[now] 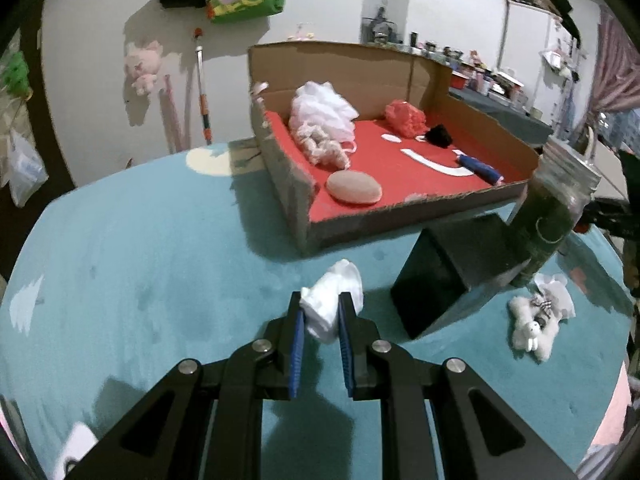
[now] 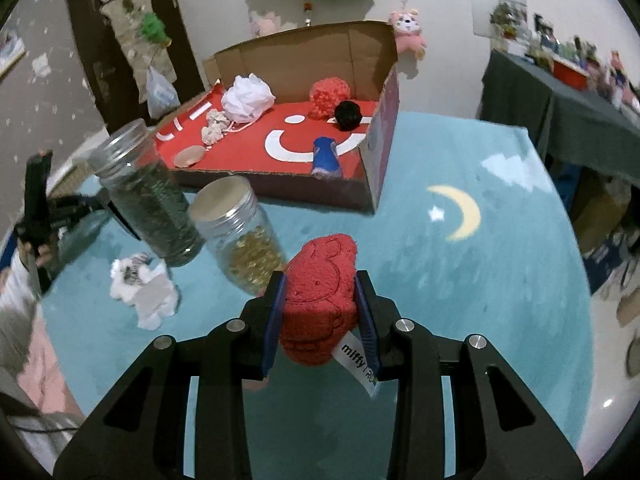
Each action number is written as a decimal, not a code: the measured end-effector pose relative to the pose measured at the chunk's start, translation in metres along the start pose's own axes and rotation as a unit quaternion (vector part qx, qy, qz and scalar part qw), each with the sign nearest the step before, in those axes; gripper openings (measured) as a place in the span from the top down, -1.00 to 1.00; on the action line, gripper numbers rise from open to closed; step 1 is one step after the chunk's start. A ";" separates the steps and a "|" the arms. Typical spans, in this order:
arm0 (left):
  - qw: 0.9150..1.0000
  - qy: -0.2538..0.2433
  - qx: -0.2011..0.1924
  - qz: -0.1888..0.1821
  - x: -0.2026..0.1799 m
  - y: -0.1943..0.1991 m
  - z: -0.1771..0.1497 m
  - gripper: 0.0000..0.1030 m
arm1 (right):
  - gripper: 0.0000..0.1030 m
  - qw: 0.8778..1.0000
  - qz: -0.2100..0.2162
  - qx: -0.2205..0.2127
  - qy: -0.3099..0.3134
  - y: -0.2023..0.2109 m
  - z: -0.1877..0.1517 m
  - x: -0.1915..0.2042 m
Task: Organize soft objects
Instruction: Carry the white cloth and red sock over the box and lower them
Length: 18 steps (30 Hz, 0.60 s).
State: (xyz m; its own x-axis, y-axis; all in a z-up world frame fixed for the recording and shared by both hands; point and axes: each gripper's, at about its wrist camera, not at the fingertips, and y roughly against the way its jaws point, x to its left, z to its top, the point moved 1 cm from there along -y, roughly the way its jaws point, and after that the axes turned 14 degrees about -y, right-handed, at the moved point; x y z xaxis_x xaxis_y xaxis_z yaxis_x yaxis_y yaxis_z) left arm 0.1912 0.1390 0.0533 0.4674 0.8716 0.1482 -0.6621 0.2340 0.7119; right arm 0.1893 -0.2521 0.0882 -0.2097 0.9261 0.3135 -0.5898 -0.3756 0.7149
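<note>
You've got a crumpled white cloth pinched in your left gripper, its jaws squeezed tight on it, held up above the teal rug. In your right gripper sits a red towel with a white label hanging from it, the jaws narrow and clamped on both its sides. Ahead of both stands the cardboard box with its red floor, and there's plenty in it: a white mesh pouf, a tangle of pale yarn just in front of that, a tan oval pad near the front edge, a red knitted ball at the back, a black pom-pom touching it, and a blue roll by the front wall. On the rug, a small white plush lies beside a jar of green stuff and a jar of yellow beads. From the left wrist view a black block sits beside the green jar.
</note>
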 end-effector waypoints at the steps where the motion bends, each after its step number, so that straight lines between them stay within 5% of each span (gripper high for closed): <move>1: 1.000 -0.011 0.000 0.003 -0.001 0.000 0.004 0.67 | 0.37 1.000 -0.005 0.003 0.009 -0.003 0.003 0.001; 18: 0.996 -0.094 -0.008 0.001 -0.019 -0.018 0.119 0.66 | 0.37 0.992 -0.014 -0.012 0.125 -0.016 0.081 0.050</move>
State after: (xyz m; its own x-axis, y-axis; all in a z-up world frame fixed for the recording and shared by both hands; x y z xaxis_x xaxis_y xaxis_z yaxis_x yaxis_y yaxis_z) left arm 0.2635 0.0672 0.1192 0.5657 0.7768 0.2767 -0.6717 0.2394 0.7011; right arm 0.2515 -0.2024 0.1437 -0.3788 0.9168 0.1268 -0.6164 -0.3521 0.7043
